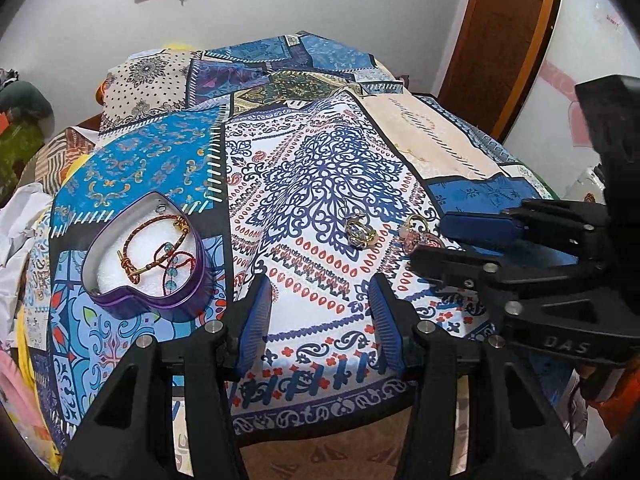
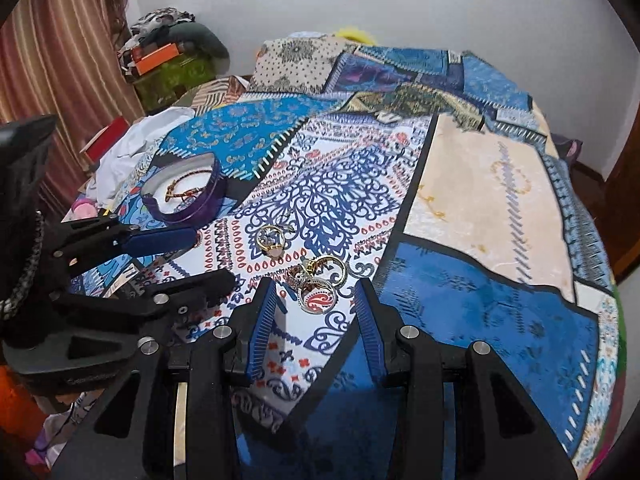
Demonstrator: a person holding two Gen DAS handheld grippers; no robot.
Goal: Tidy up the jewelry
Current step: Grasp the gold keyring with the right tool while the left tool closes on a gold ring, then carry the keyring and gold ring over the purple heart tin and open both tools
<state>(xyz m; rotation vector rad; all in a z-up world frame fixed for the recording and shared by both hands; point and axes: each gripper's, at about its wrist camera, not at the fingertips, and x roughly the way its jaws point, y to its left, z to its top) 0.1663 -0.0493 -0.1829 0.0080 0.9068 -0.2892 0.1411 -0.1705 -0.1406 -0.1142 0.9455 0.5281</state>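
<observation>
Hovering above a patchwork cloth [image 1: 320, 184] spread over the worktop, the left gripper [image 1: 320, 304] is holding its jaws released, with nothing between the blue pads. Ahead of them and a little to the right, a small cluster of rings [image 1: 360, 232] is lying on the white and blue patterned patch. Off to the left of the jaws, a purple heart-shaped tin [image 1: 148, 256] is sitting open, holding red cord bracelets [image 1: 160, 252] with gold clasps on its white lining. The right gripper [image 2: 316, 316] is likewise keeping its jaws released, and they are empty. Just ahead of them, close to the tips, a second cluster of rings [image 2: 320, 284] is lying, one large silver ring framing a red paisley mark on the cloth, gold rings touching it on the far side. The first cluster [image 2: 272, 242] is sitting farther ahead and to the left, well apart from the tin [image 2: 188, 196], which is resting far off to the left of these jaws.
</observation>
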